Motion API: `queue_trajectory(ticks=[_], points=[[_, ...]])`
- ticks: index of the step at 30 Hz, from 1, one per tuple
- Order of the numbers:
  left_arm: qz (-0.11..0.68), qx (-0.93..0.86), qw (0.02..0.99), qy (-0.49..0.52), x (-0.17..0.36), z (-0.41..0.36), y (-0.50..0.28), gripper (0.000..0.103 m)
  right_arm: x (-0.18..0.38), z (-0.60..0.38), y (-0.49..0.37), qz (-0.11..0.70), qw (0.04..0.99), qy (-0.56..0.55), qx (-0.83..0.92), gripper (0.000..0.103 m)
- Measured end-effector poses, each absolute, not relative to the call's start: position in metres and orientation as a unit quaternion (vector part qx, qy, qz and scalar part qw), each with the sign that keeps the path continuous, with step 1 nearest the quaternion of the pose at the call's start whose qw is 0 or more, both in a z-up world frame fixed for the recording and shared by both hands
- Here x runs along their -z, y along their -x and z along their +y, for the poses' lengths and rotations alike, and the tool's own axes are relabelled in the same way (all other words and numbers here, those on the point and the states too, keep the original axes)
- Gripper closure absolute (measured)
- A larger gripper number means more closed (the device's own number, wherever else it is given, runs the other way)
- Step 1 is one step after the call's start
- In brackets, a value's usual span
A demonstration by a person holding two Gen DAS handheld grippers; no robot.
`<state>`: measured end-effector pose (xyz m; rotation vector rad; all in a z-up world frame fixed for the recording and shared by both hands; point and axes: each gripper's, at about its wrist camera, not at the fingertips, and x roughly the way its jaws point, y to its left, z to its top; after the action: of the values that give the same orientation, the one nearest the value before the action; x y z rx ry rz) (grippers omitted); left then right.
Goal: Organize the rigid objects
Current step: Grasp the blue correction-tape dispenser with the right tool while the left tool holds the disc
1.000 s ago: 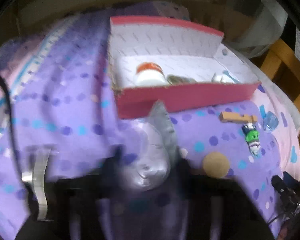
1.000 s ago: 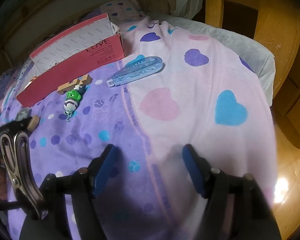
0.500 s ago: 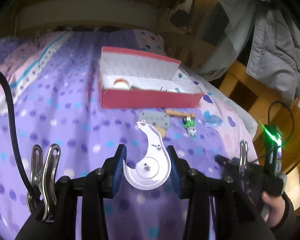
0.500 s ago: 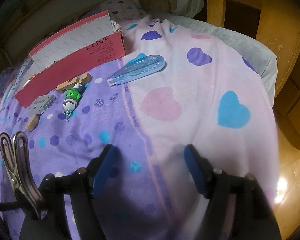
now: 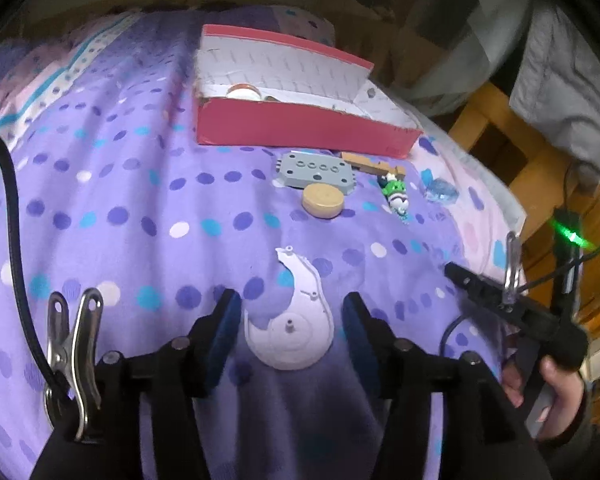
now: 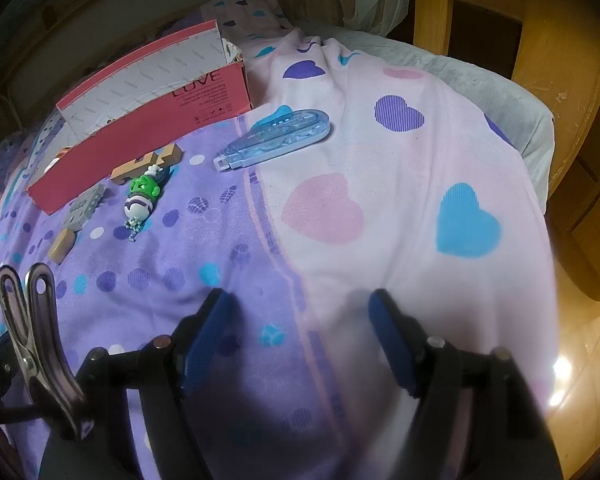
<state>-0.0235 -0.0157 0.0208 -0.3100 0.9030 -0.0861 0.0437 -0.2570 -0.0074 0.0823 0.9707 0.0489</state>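
White plastic shell piece [image 5: 296,328] lies on bed between left claw [image 5: 290,320] jaws, opening, not gripped. Right claw [image 6: 300,332] open, empty. Next: regrasp, carry to red box [image 5: 300,124].

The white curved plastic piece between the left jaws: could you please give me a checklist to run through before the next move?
1. White curved piece lies between the left gripper jaws: ok.
2. Jaws gripping it: not ok; they are opening, with gaps on both sides.
3. Red box open on top: ok.
4. Room left in the box: cannot tell.
5. Right gripper free: ok, open above the bedspread.
6. Grey plate and tan disc lie apart from the piece: ok.
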Motion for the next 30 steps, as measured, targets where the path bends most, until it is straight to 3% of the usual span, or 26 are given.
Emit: queue_trajectory(ticks=[2,5,16,18,22,30], points=[[0.425,0.029,0.887,0.180,-0.022,-0.008,0.033,0.048,0.008,-0.258,-0.044,0.466,0.883,-0.041,-0.024,0.029],[0.405,0.013,0.888,0.218,-0.022,0.003,0.051,0.060,0.008,-0.258,-0.044,0.466,0.883,-0.045,-0.026,0.029],[0.402,0.022,0.891,0.212,-0.018,0.001,0.049,0.061,-0.005,-0.275,-0.059,0.448,0.883,-0.091,-0.104,0.027],[0.404,0.023,0.888,0.220,-0.016,0.004,0.047,0.061,-0.007,-0.266,-0.079,0.473,0.868,-0.040,-0.143,0.013],[0.408,0.026,0.885,0.225,-0.014,0.006,0.045,0.061,-0.017,-0.256,-0.119,0.459,0.873,0.039,-0.161,0.000],[0.408,0.031,0.883,0.229,-0.014,0.006,0.045,0.061,0.005,-0.242,-0.172,0.452,0.871,0.083,-0.172,0.000]])
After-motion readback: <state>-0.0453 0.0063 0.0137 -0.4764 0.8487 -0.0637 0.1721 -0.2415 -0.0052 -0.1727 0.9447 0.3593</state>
